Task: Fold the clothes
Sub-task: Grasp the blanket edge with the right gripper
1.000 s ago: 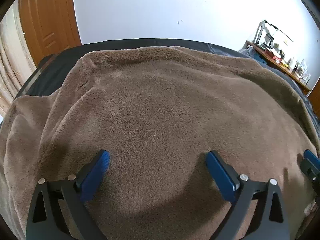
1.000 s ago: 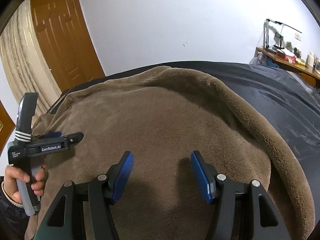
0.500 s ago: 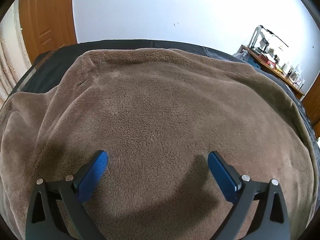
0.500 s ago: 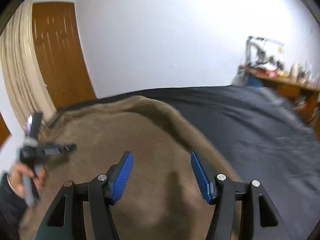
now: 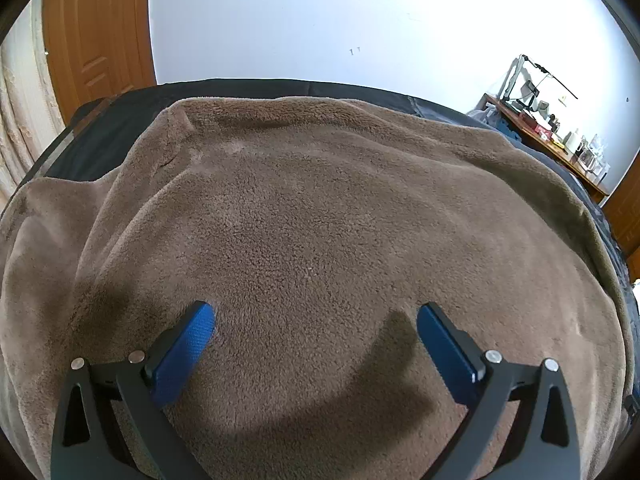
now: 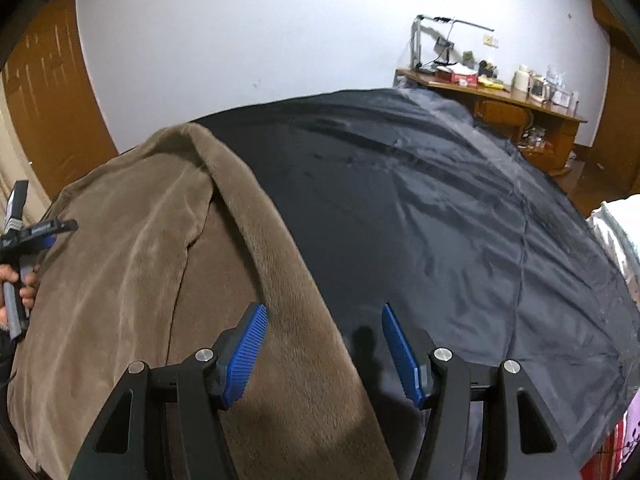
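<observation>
A brown fleece garment (image 5: 320,240) lies spread flat over a bed covered by a dark sheet (image 6: 460,220); it fills most of the left wrist view and the left half of the right wrist view, where its thick right edge runs diagonally from the far side toward the camera. The left gripper (image 5: 316,324) hangs above the middle of the fleece with its 2 blue-padded fingers spread wide and nothing between them. The right gripper (image 6: 324,320) hangs over the garment's right edge, its 2 fingers parted, the left pad above fleece and the right pad above bare sheet, gripping nothing. At the left rim of the right wrist view, a hand (image 6: 18,288) holds the other gripper's handle. Beyond the bed are a white wall (image 5: 340,20), a wooden door (image 5: 96,36) and a cluttered wooden desk (image 6: 504,100).
</observation>
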The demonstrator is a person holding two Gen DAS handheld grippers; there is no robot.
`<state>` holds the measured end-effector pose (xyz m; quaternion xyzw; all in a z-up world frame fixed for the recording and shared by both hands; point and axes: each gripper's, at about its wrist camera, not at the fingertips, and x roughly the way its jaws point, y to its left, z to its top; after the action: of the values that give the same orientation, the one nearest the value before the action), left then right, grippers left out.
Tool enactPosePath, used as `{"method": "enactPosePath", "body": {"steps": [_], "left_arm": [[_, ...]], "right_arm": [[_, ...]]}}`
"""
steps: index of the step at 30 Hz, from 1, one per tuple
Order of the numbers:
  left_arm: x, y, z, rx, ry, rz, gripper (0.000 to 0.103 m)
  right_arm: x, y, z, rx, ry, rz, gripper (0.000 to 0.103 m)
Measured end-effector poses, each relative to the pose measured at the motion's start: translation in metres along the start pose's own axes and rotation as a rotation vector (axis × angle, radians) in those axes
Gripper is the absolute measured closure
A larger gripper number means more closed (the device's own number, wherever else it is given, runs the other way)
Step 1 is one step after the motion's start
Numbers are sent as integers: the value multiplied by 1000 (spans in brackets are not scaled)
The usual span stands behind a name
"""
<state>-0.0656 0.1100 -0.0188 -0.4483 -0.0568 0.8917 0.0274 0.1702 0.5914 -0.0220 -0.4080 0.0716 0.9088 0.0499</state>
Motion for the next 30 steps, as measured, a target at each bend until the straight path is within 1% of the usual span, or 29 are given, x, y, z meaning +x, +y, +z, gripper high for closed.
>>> {"method": "enactPosePath", "body": {"steps": [3,8,9,10,11,12,14,15,18,20,22,23,24,26,28,29,30], "left_arm": [[0,1,0,-3,-1,-3,1],[-2,2,-1,-8,-2,-9,1],[-1,2,-1,-8,-1,-8,1],[-1,1,-1,-7,-1,-7,1],[0,1,-1,-6,0,-6,1],[0,1,-1,-5,1,-4,1],[0,0,-1,-3,2,-2,1],[0,0,-1,-3,2,-2,1],[0,0,-1,-1,3,0,1],[0,-1,-1,0,4,1,1],[0,-1,-1,1,5,2,1],[0,-1,-1,2,5,3,1],[0,-1,-1,3,6,4,1],[0,-1,-1,3,6,2,1],[0,-1,-1,3,6,0,1],[0,-1,-1,5,8,3,1],[0,-2,-2,9,10,8,1]], "right_arm": [[3,-7,-6,-22,7,16,41],[11,-3,-12,-44,33,66,42],[11,0,-13,-57,35,63,46],[12,1,-13,-67,38,63,57],[12,4,-12,-73,40,59,66],[12,4,-11,-73,44,50,79],[12,5,-9,-76,45,30,89],[11,6,-5,-85,42,5,92],[10,5,11,-121,22,-112,94],[6,1,28,-148,-27,-237,101],[2,-3,45,-168,-76,-350,101],[0,-9,56,-154,-95,-370,101],[-3,-16,67,-132,-108,-369,101],[-5,-31,78,-59,-94,-244,101],[-5,-38,77,-25,-66,-120,100],[-5,-40,75,-19,-53,-76,100],[-4,-38,69,-42,-43,-78,100]]}}
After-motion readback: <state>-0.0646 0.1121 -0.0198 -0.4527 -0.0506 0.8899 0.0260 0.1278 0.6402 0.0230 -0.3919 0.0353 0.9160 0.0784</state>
